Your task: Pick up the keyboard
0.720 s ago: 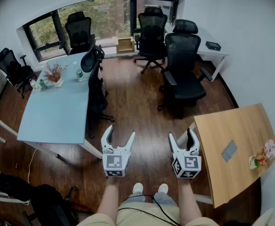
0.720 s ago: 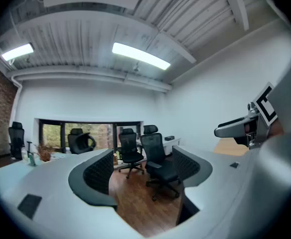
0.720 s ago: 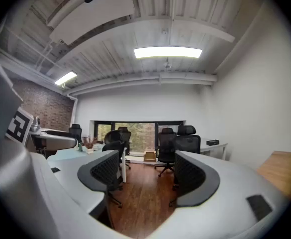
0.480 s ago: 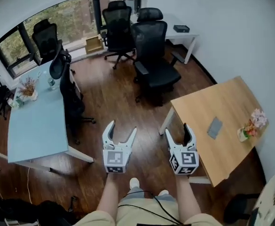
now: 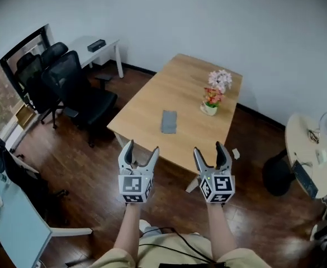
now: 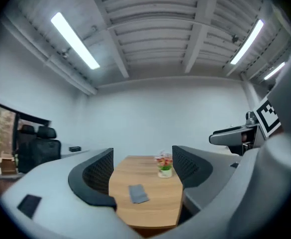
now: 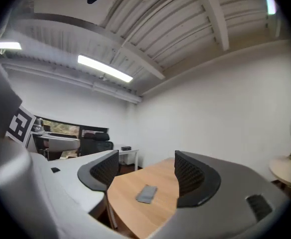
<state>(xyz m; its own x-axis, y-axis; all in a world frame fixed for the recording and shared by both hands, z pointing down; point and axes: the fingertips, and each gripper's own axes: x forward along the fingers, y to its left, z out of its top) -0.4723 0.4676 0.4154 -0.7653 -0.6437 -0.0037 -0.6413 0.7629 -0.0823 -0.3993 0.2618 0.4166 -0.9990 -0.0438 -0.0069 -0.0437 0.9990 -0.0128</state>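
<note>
left tool [image 5: 141, 148] and right tool [image 5: 209, 148] hang spread and empty, short of the wooden surface [image 5: 191, 80]. the flat grey keyboard [image 5: 169, 121] lies mid-surface, near a flower pot [image 5: 210, 108]. best step closer, come in low, and grip its edges.

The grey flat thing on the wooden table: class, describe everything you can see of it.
The grey flat thing, presumably the keyboard, is a small, thin, plain rectangle with a matte look; no keys can be made out. It lies flat near the middle of the wooden table, apart from the flower pot. Only the table touches it.
</note>
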